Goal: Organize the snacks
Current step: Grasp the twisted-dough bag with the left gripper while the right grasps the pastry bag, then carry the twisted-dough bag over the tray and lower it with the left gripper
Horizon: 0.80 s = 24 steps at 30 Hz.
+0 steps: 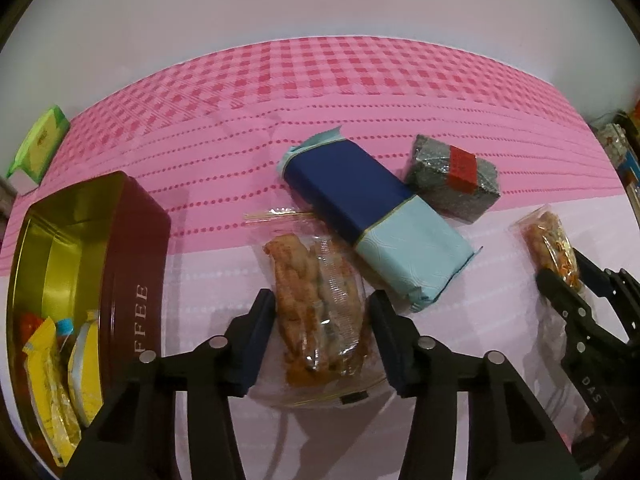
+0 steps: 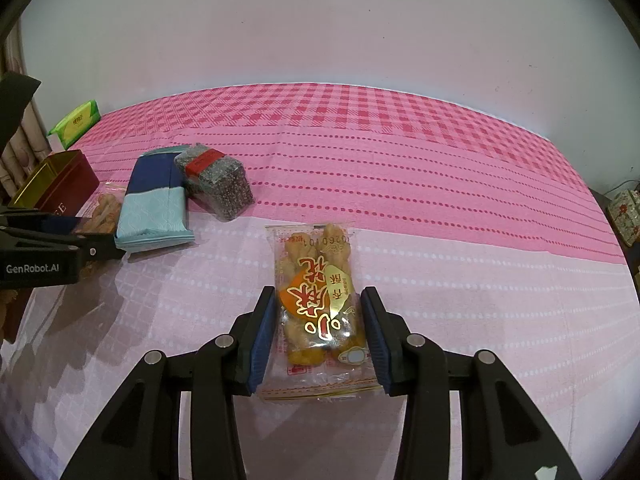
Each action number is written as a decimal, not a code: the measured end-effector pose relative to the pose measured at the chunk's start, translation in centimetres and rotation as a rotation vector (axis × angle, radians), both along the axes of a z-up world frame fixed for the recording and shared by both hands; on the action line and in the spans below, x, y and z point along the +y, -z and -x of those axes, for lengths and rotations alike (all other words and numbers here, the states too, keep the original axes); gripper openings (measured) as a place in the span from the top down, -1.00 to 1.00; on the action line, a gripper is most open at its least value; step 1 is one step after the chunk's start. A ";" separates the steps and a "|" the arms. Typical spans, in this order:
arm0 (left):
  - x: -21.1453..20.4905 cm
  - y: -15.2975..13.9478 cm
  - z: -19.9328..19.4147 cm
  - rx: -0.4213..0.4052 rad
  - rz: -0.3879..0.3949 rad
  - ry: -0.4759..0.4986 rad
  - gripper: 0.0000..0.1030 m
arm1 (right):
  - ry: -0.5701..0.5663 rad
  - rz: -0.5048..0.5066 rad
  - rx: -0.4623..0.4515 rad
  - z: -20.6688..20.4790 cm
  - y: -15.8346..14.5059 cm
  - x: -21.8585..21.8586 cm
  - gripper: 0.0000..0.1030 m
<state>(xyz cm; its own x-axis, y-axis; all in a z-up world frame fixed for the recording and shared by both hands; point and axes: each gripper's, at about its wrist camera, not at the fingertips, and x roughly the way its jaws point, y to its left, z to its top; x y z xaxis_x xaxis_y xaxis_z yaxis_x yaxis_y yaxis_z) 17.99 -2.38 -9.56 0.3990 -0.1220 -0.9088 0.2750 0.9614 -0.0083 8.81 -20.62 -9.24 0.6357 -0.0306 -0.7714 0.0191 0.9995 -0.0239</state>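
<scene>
A clear packet of fried dough twists [image 1: 316,308] is lying on a pink checked tablecloth [image 1: 360,92], its long axis running away from the camera. It is being straddled by the left gripper [image 1: 320,320], which is angled steeply down; both pads appear to be touching the wrapper's sides, jaws partly closed. A blue box [image 1: 372,220] is lying diagonally just beyond, overlapping the packet's far corner, with a speckled block [image 1: 454,178] touching it. A red tin [image 1: 132,260], open and holding yellow packets, is standing to the left.

A second twist packet [image 2: 320,304] is also lying lengthwise, printed label facing up, and is being gripped by the right gripper [image 2: 318,328], tilted downward, its pads pressed against both long edges. A plain pale wall [image 2: 320,40] is rising behind the table.
</scene>
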 end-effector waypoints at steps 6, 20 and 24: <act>0.0 -0.2 0.2 0.007 -0.007 -0.003 0.19 | 0.000 0.000 0.000 0.0 0.0 0.0 0.23; 1.5 -1.3 3.8 0.028 -0.019 -0.018 0.20 | 0.001 0.000 0.000 0.0 0.0 0.0 0.23; 2.0 -2.1 5.0 0.017 -0.013 -0.014 0.20 | 0.001 0.000 0.000 0.0 0.0 0.0 0.23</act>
<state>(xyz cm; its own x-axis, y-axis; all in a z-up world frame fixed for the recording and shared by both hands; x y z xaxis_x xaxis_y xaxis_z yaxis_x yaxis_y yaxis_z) 12.97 -0.35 -7.42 0.3852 -0.1045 -0.9169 0.2615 0.9652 -0.0001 8.79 -20.64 -9.26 0.6355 -0.0311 -0.7714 0.0198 0.9995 -0.0240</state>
